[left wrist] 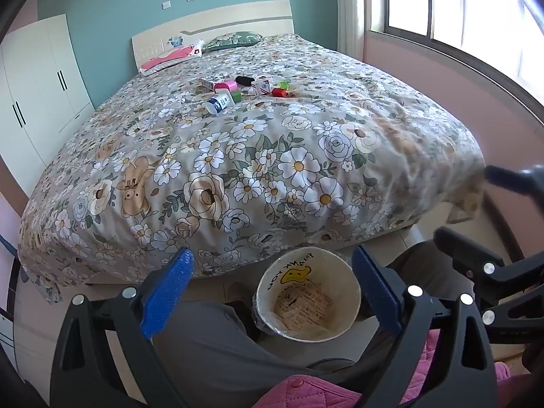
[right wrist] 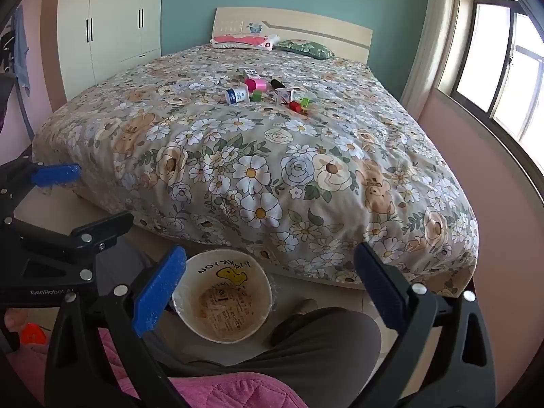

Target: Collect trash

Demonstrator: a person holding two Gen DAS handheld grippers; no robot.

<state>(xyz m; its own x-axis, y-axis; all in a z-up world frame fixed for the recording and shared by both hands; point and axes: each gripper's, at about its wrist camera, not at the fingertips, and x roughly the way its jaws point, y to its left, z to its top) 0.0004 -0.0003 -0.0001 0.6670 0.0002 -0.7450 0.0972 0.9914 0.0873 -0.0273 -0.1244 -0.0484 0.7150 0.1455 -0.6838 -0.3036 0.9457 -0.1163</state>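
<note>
Ahead of the left gripper [left wrist: 272, 289], well beyond its spread, empty jaws, the trash [left wrist: 243, 91] lies scattered mid-bed on the floral quilt [left wrist: 272, 170]: a white bottle [left wrist: 220, 101] on its side with its long axis slanting toward the tongs, a pink roll, a black piece, small cartons and red and green blocks; the paper bin [left wrist: 307, 294] stands directly below, between the jaws. Ahead of the right gripper [right wrist: 268, 282], likewise spread and empty, the same cluster [right wrist: 268, 93] sits about as distant, so neither hand looks clearly nearer, and the bin [right wrist: 222, 294] stands toward its left jaw.
</note>
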